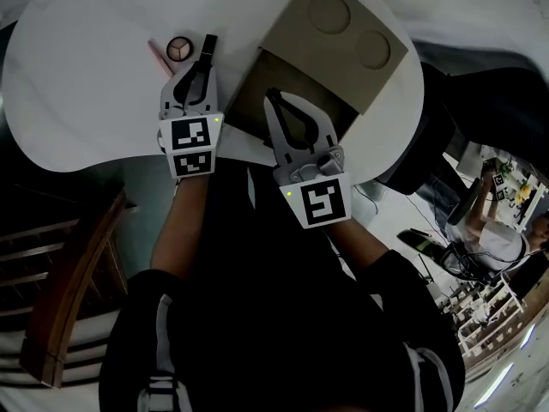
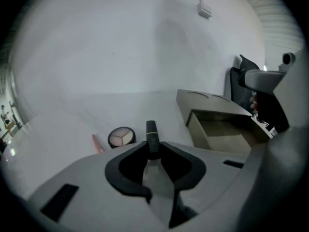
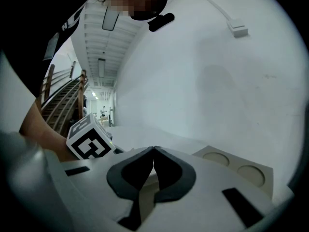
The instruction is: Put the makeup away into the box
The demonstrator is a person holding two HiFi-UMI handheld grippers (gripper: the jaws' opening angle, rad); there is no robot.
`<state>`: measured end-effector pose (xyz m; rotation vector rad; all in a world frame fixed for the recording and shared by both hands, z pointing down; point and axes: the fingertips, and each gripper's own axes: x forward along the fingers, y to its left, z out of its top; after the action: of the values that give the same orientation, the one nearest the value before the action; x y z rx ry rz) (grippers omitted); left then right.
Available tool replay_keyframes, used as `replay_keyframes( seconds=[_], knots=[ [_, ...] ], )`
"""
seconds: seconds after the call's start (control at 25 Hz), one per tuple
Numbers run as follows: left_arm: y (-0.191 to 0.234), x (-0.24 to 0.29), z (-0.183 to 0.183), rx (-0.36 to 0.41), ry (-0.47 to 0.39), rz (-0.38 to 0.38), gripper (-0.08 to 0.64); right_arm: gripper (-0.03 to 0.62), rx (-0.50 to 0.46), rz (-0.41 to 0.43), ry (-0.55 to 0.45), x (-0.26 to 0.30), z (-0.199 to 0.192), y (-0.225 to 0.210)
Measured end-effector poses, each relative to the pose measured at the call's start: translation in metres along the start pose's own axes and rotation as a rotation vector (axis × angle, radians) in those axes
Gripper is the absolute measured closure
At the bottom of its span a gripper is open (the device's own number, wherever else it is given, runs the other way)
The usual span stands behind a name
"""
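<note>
A black makeup tube (image 1: pixel 209 48) (image 2: pixel 152 135) with a thin band stands between the tips of my left gripper (image 1: pixel 204 61) (image 2: pixel 153 149), which is shut on it just above the white table (image 1: pixel 86 75). Left of it lie a round compact (image 1: pixel 179 48) (image 2: pixel 121 136) and a pink pencil (image 1: pixel 159 57) (image 2: pixel 98 143). The cardboard box (image 1: pixel 343 50) (image 2: pixel 219 129) (image 3: pixel 236 170) stands open to the right, its flap bearing two round marks. My right gripper (image 1: pixel 273 95) (image 3: pixel 153 150) is shut and empty at the box's near edge.
A white plug on a cable (image 2: pixel 205 11) (image 3: pixel 239 30) lies far back on the table. The table's curved near edge (image 1: pixel 103 161) runs just behind both grippers. A wooden railing (image 1: pixel 77 290) is below at the left, and dark furniture (image 1: pixel 463 101) stands right of the box.
</note>
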<state>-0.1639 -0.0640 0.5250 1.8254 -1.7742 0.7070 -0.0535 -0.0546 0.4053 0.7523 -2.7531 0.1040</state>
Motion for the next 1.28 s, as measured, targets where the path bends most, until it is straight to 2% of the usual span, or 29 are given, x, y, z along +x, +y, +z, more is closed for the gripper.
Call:
replay_keyframes(
  seconds=[0.28,0.6,1.0,1.28],
  knots=[
    [-0.012,-0.023,0.018,0.010,-0.073,-0.014,0.471,0.569,0.006,-0.041,0.013,-0.017,-0.001,-0.010],
    [-0.053,-0.061,0.049,0.056,-0.145,-0.093,0.471,0.570,0.006,-0.092,0.007,-0.042,0.007,-0.015],
    [-0.144,-0.058,0.046,0.124,-0.113,-0.246,0.471,0.571,0.004,-0.213,-0.009,-0.082,0.008,-0.056],
    [-0.184,-0.046,0.037,0.165,-0.065,-0.313,0.471,0.571,0.031,-0.272,0.015,-0.107,-0.007,-0.075]
  ],
)
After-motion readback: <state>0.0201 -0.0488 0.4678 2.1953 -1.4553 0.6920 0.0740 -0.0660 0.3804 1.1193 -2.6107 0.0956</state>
